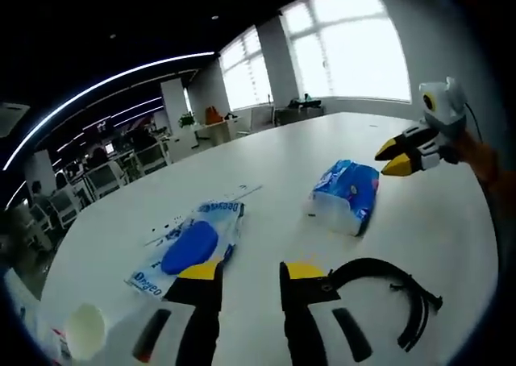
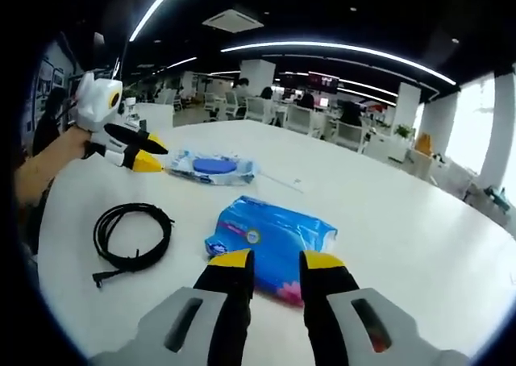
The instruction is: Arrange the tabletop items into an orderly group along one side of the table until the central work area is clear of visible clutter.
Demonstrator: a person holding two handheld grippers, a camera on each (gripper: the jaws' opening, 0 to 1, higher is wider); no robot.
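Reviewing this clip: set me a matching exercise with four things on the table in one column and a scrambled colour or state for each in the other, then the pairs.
Things:
1. cable
2. tissue pack
3. wipes packet
4. paper cup

Descriptions:
A. flat, with a round blue lid on top
B. black, coiled in a loop
C. white, at the table's near edge
D. blue soft wrap, right ahead of the right gripper

Pairs: 1-B, 2-D, 3-A, 4-C
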